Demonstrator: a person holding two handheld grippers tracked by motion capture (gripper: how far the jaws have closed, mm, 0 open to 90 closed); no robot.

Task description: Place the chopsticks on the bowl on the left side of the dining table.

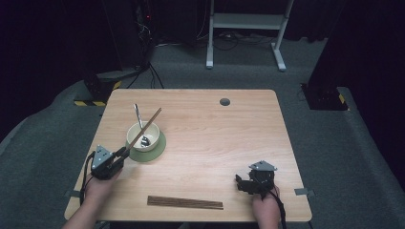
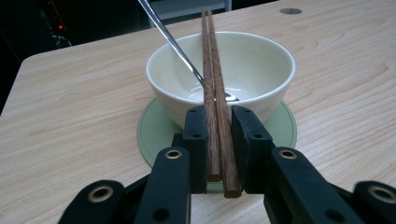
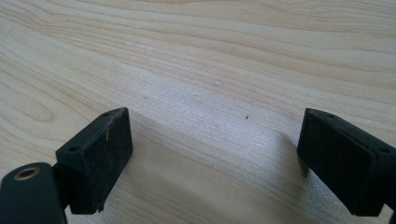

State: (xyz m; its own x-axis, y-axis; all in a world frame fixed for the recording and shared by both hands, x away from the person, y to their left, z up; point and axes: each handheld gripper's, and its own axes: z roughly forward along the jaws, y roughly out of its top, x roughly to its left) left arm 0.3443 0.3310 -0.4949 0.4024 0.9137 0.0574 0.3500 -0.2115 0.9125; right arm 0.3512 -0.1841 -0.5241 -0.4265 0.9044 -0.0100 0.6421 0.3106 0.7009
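Note:
A cream bowl [image 1: 142, 137] [image 2: 243, 65] stands on a round green coaster [image 1: 160, 148] [image 2: 154, 135] at the table's left. A metal spoon [image 1: 138, 118] [image 2: 173, 39] leans inside it, handle pointing away. My left gripper [image 1: 119, 156] [image 2: 219, 140] is shut on a pair of brown chopsticks [image 1: 147, 126] [image 2: 212, 70], which lie across the bowl's rim and stick out past its far side. My right gripper [image 1: 244, 183] [image 3: 215, 158] rests at the table's front right, jaws wide open over bare wood with nothing between them.
Several more chopsticks [image 1: 185, 202] lie in a flat row near the front edge, between my hands. A grey cable hole [image 1: 224, 101] [image 2: 290, 10] sits at the table's far side. Beyond the table stand a white frame [image 1: 246, 28] and dark equipment.

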